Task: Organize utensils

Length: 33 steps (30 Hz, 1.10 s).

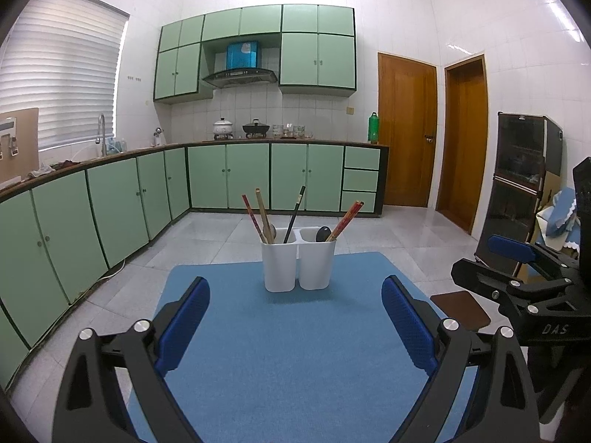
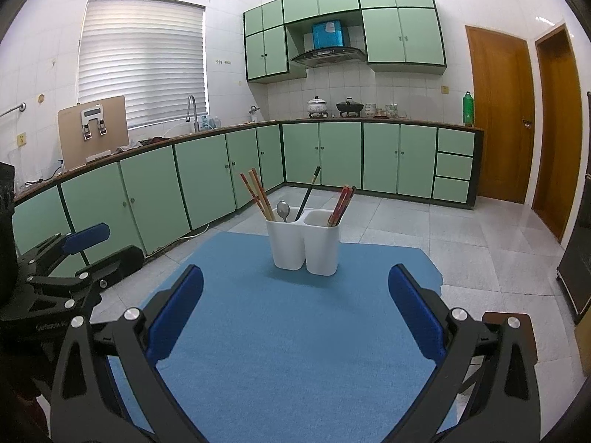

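Note:
A white two-compartment utensil holder (image 1: 298, 265) (image 2: 303, 245) stands at the far end of a blue mat (image 1: 280, 350) (image 2: 295, 332). Its left compartment holds red and wooden chopsticks (image 1: 258, 217) (image 2: 258, 195), a black chopstick (image 1: 295, 214) (image 2: 308, 193) and a metal spoon (image 2: 283, 211). Its right compartment holds red chopsticks (image 1: 347, 219) (image 2: 341, 205) and a dark spoon (image 1: 323, 233). My left gripper (image 1: 295, 310) is open and empty above the mat's near part. My right gripper (image 2: 295, 295) is open and empty, also short of the holder. Each gripper shows at the edge of the other's view.
The mat lies on a small table above a tiled floor. Green kitchen cabinets (image 1: 110, 214) run along the left and back. Wooden doors (image 1: 406, 129) stand at the right. A dark cabinet (image 1: 517, 184) stands at the right. A brown pad (image 1: 460, 308) lies beside the mat's right edge.

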{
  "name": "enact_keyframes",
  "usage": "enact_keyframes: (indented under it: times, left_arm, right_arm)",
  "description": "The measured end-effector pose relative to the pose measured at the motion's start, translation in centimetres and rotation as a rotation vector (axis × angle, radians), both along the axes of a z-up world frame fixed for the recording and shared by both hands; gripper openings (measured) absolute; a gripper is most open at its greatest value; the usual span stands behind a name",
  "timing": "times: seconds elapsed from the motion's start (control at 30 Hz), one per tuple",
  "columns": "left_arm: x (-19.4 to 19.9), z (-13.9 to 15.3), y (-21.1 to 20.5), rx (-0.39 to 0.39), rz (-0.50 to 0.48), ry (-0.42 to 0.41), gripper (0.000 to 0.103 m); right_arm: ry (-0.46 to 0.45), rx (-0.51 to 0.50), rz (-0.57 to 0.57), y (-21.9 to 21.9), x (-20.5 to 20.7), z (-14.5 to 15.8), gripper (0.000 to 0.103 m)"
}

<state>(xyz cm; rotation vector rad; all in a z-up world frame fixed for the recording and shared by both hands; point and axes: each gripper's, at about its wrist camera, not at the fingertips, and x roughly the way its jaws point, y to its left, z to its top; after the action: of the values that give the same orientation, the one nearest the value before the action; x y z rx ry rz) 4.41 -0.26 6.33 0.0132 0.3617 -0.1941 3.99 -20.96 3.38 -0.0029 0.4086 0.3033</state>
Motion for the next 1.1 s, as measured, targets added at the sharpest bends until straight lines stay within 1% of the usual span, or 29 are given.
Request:
enact_keyframes:
  times: [0.63,1.1]
  left_arm:
    - [-0.5,0.0,0.9,-0.021,0.007,-0.012,0.092]
    - [-0.7,0.1,1.0,-0.022,0.008,-0.019,0.092]
  right_arm:
    - [-0.006,-0.011,0.007,1.0,-0.5,0.0,0.097]
    - [-0.007,-0.01,0.007,1.2,-0.5,0.0,0.097]
